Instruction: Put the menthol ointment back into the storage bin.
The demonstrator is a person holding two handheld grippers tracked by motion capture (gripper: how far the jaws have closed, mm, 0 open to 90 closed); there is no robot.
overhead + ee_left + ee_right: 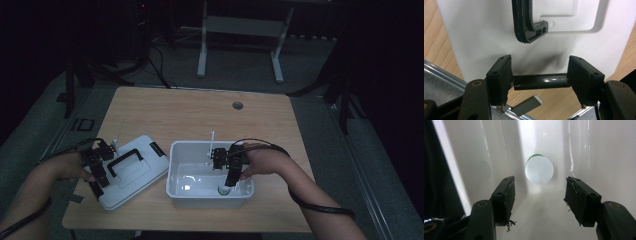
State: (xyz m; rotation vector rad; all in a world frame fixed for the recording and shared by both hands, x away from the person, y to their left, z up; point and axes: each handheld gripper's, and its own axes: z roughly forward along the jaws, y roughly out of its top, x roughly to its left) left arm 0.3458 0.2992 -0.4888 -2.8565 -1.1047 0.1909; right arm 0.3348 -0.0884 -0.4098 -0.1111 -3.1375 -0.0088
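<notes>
While the left gripper [96,170] sits at the near edge of the white lid [131,172] on the wooden table [200,115], its jaws are spread, with a black latch bar [540,81] between them. The right gripper [231,175] reaches into the white bin [175,187], jaws spread, apart from a small white round object [539,170], possibly a green-rimmed cap, near the bin's right wall.
</notes>
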